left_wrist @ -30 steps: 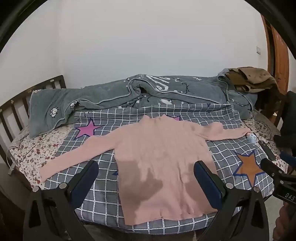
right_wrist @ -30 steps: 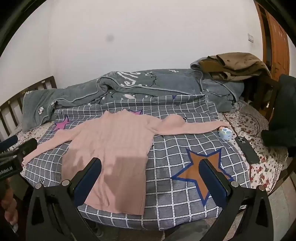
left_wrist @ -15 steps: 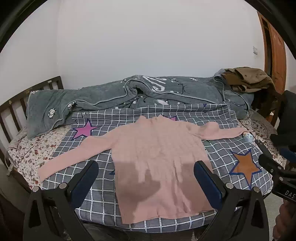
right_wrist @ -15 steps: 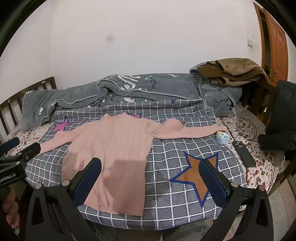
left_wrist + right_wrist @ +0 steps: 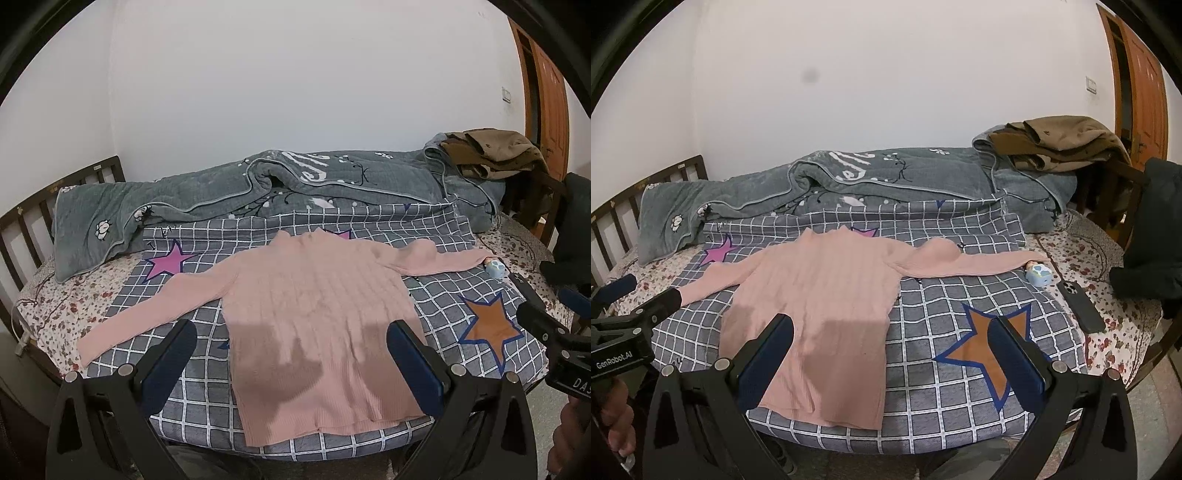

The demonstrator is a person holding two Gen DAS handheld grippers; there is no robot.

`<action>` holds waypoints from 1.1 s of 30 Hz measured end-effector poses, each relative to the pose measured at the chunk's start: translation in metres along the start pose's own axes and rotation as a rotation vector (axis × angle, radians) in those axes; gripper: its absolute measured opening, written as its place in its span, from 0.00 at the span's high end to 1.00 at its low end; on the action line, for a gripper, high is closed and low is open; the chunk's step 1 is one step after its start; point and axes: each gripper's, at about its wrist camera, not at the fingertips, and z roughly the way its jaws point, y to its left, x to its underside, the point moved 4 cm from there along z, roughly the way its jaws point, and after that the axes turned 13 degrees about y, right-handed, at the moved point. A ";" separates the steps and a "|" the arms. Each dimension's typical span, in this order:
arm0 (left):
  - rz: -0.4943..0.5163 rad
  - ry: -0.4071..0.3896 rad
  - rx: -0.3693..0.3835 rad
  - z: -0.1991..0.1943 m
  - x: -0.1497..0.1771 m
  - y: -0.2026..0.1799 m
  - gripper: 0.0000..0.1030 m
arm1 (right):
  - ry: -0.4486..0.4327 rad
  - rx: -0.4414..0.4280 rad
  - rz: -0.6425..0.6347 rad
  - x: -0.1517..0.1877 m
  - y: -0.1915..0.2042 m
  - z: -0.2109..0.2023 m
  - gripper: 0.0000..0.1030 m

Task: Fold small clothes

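The pink sweater [image 5: 314,314] lay flat on the checked cover [image 5: 461,295], hem at 6 o'clock and sleeves out toward 9 and 3, likely ready for folding. The left gripper [image 5: 291,354] and right gripper [image 5: 892,350] hovered near the hem, both released and empty.

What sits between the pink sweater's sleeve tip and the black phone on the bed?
A small blue toy, touching the pink sweater cuff, short of the phone; clearest in the right wrist view.

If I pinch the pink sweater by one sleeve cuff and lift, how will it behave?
Probably floppy: the pink sweater lies limp and flat on the checked blanket. Its ribbed knit likely stretches, so the body would drag. The cuff near the small blue toy may nudge it.
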 end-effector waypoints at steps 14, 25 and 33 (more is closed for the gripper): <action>-0.001 0.007 0.002 -0.001 0.000 -0.004 0.00 | -0.004 -0.010 0.003 -0.001 0.002 -0.003 0.00; -0.024 0.014 0.014 0.001 0.002 0.002 0.00 | -0.002 -0.017 -0.009 0.000 0.007 -0.005 0.00; -0.029 -0.001 -0.015 -0.002 0.006 0.012 0.00 | -0.003 -0.018 -0.023 0.004 0.011 -0.006 0.00</action>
